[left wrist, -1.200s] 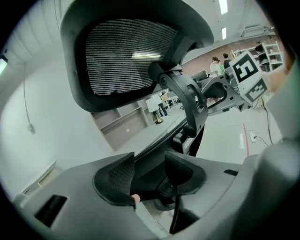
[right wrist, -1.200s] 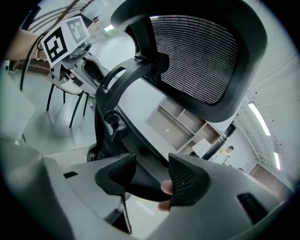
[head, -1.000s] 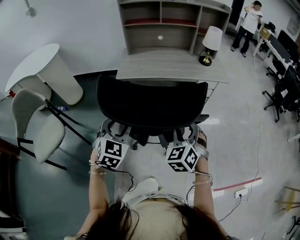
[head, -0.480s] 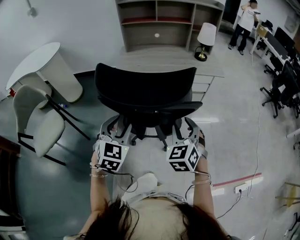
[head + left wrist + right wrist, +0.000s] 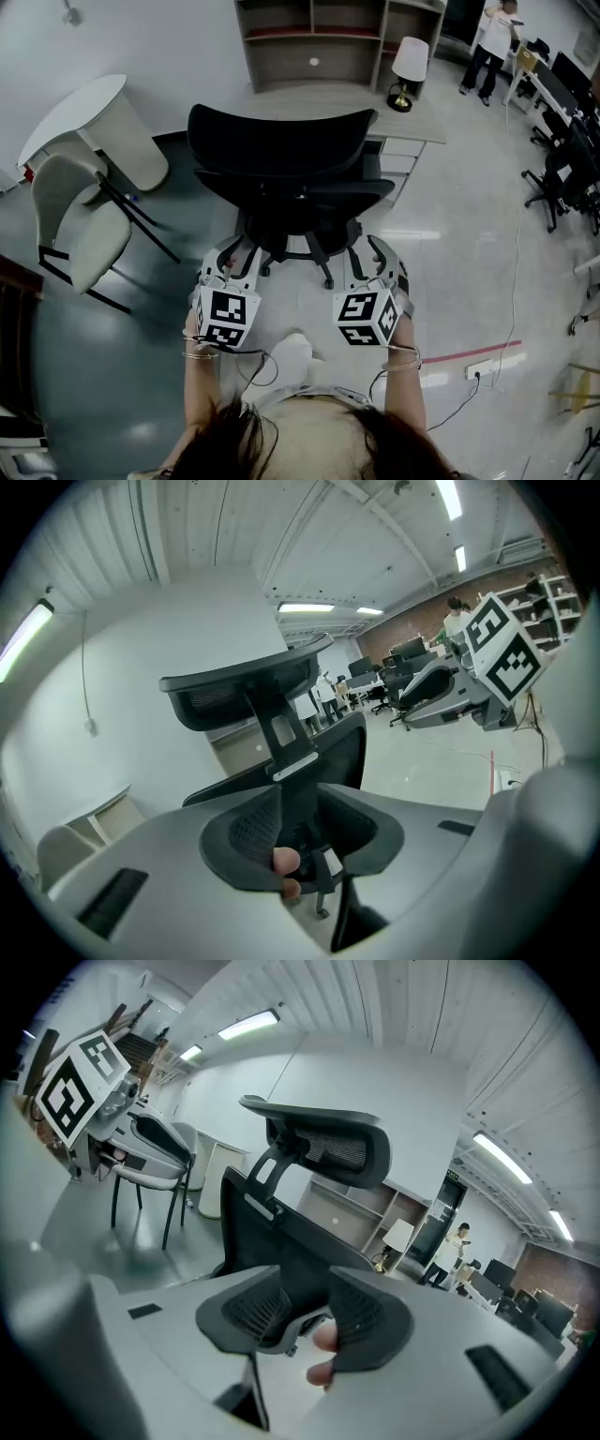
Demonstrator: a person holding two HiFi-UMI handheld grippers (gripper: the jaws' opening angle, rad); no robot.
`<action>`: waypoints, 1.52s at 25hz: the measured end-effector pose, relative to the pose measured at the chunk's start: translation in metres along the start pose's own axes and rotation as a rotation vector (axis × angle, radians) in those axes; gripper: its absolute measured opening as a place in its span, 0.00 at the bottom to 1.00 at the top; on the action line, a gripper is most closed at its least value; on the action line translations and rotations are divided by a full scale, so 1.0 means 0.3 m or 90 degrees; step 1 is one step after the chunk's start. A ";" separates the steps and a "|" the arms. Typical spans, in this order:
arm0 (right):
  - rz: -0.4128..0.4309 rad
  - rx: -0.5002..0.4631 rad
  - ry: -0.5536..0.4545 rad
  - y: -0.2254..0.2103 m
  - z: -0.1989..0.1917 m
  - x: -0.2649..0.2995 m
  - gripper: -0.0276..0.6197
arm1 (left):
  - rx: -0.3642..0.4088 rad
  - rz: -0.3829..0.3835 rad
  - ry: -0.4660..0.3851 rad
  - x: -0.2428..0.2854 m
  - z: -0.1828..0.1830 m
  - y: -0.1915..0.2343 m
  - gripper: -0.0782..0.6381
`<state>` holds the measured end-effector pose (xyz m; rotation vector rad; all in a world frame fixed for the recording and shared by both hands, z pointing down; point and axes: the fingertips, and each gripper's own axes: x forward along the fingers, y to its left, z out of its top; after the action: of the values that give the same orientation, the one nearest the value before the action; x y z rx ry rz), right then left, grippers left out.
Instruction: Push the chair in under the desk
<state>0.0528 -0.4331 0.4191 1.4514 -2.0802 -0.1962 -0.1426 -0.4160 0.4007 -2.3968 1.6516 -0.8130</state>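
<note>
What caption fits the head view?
Black chair at the desk; left claw and right claw behind it, closing on nothing.

The person's left forearm [image 5: 195,394] and right forearm [image 5: 405,394] reach forward side by side. The left gripper [image 5: 231,258] and right gripper [image 5: 371,255] point ahead, tipped slightly down (marker cubes facing up). Both sets of jaws, partly apart, have just been closing, with nothing between them.

The person has dark hair [image 5: 234,439], a light top [image 5: 309,408] and thin bangles [image 5: 197,352] on both wrists. The left gripper [image 5: 232,258] and right gripper [image 5: 372,255] are grey with rounded shells. Each has a white cube [image 5: 226,317] of black square markers, a black cable [image 5: 261,356] and dark textured pads [image 5: 366,1321]. Their jaws have just been closing, nothing between them.
</note>
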 end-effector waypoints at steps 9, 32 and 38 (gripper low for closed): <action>0.018 0.004 -0.001 0.044 -0.045 -0.100 0.26 | -0.022 0.021 0.005 -0.122 -0.013 -0.083 0.23; -0.027 0.039 -0.013 0.149 -0.042 -0.272 0.11 | 0.016 0.030 -0.020 -0.355 -0.002 -0.152 0.14; -0.040 0.038 -0.008 0.205 -0.019 -0.346 0.09 | 0.004 0.014 -0.037 -0.449 -0.023 -0.148 0.14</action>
<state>0.0301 -0.3146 0.4111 1.5556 -2.0691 -0.1701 -0.1442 -0.2762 0.3752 -2.3707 1.6476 -0.7364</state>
